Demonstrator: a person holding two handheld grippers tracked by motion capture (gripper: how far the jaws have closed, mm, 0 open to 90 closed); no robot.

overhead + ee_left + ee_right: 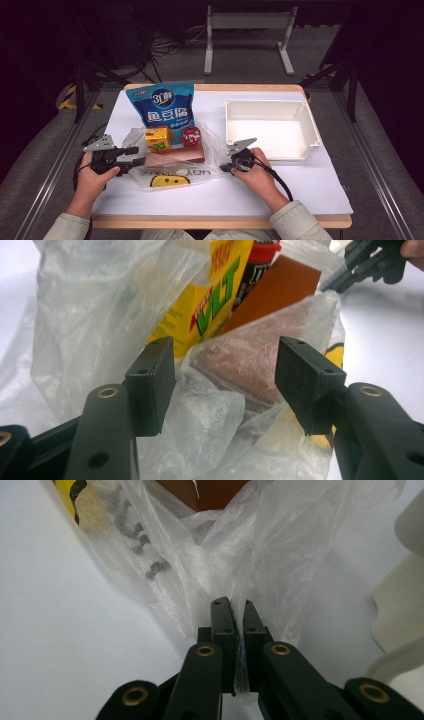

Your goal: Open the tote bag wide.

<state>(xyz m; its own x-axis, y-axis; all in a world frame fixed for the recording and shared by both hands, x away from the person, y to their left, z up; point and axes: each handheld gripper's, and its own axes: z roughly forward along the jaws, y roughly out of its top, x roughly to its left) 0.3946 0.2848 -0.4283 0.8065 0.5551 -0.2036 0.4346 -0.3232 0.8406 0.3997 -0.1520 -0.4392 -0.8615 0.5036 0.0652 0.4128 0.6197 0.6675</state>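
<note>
The clear plastic bag [172, 167] lies on the white table [300, 195] in front of the person and serves as the landmark. At the bag's right edge, the right gripper [231, 167] has its jaws pressed together on a fold of the film, which the right gripper view shows as a thin strip pinched between the pads [226, 617]. At the bag's left edge, the left gripper [134, 156] stands with its jaws spread, and its pads [152, 385] flank crumpled film and the near end of the brown box [250, 360] without pressing on either.

Inside the bag, the brown box lies flat; behind it stand a yellow carton [158, 138] and a red-lidded can [191, 135]. Just beyond the bag a blue snack pouch [161, 106] stands upright. To the bag's right, well apart, sits the empty white bin [272, 129].

This looks like the step of opening the bag, one side already held. The next move likely calls for the left jaws to close on the film alone, not the box, then pull away from the right gripper to widen the mouth
</note>
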